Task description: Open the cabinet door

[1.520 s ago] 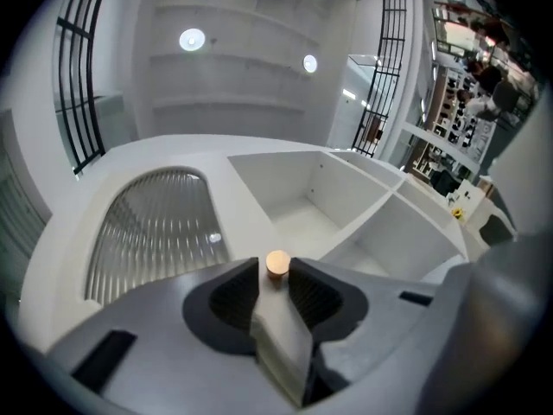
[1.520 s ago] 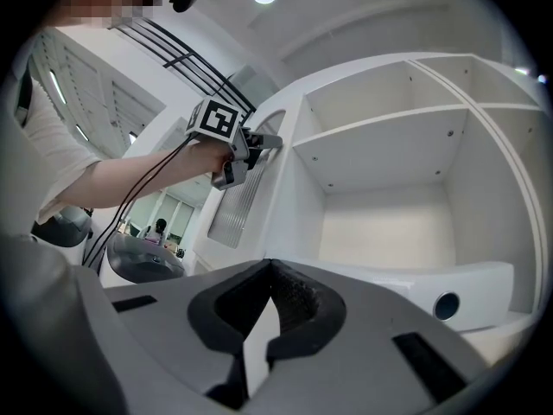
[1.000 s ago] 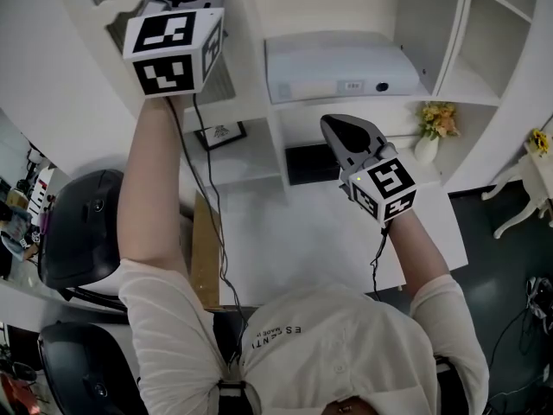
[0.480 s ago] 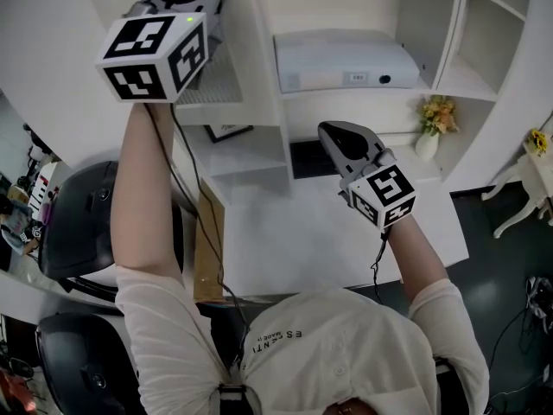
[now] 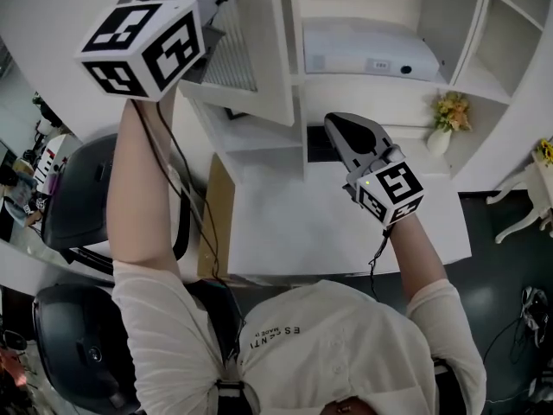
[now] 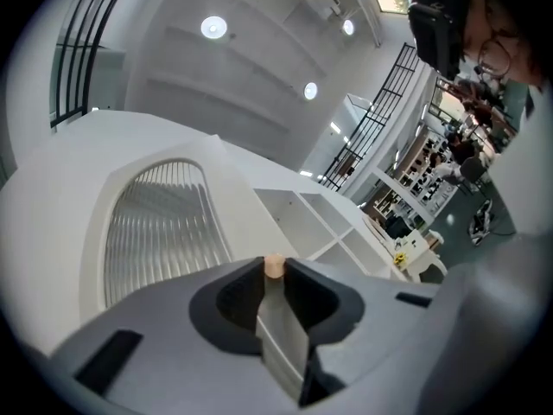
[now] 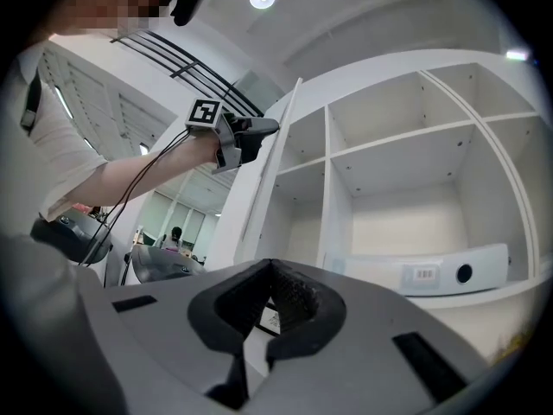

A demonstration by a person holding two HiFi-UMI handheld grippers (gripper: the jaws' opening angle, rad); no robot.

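1. Head view is showing the cabinet door (image 5: 275, 59), with its ribbed arched pane, standing partly swung out from the white cabinet (image 5: 484, 24), up at the left above the table (image 5: 285, 223).
2. In the left gripper view, the left claw (image 6: 275, 277) is clamping on the door's free edge. The thin panel is running between the jaws, and the small wooden knob (image 6: 274, 266) is sitting right at their tips.
3. In the right gripper view, the right claw (image 7: 270, 264) is hanging with its jaws together and nothing in them. It is hovering lower down, over the table in front of the open shelves and apart from the door.
4. The step in hand is probably swinging the door wider. It looks part of the way open, with more travel left.
5. The hinged side seems to be lying by the upright beside the open shelves, so the pull should be following a curve round that line rather than coming straight back.
6. The wrist should be turning along with the panel, so that the pads are staying square on the edge and not twisting off the knob.
7. A slow, even draw suits a grip this small, since a jerk could be slipping the claw off.
8. The cable (image 5: 186, 188) is dangling along the left forearm and should be staying clear of the door's lower corner, as should the right claw.
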